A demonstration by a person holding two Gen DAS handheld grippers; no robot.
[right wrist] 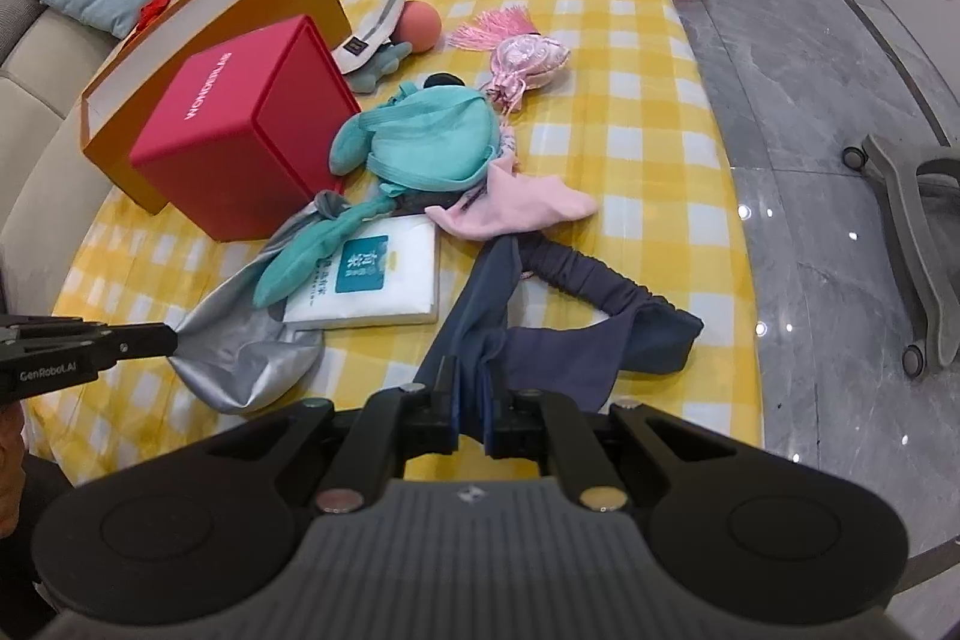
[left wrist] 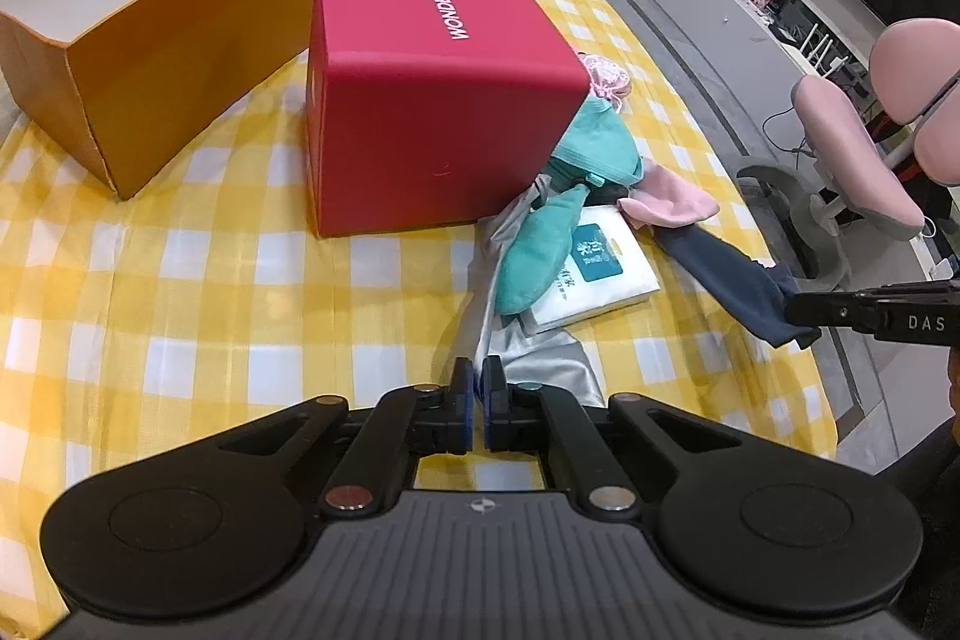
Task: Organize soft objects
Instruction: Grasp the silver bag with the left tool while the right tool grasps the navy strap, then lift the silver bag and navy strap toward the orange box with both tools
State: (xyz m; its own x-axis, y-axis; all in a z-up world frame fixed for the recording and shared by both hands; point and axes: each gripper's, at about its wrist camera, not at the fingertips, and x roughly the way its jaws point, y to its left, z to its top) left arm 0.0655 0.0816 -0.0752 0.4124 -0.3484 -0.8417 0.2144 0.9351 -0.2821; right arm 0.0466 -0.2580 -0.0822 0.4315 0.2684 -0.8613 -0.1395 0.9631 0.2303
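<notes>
- Now my left gripper (left wrist: 478,388) is nipped shut on the silver cloth (right wrist: 240,364) at the table's (left wrist: 180,280) near edge.
- My right gripper (right wrist: 472,388) is clamped on the navy garment (right wrist: 540,340), also at the near edge.
- Both look limp, light; the silver probably slippery. I'd grip bunched folds, not single layers.
- Teal plush (right wrist: 426,148) overlies a white packet (right wrist: 378,280) beside the red box (left wrist: 420,100); the orange box's (left wrist: 150,58) floor stays hidden.

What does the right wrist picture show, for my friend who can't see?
The right gripper pinches a dark blue cloth on a yellow checked table. The left gripper grips a silver cloth near a red box.
</notes>
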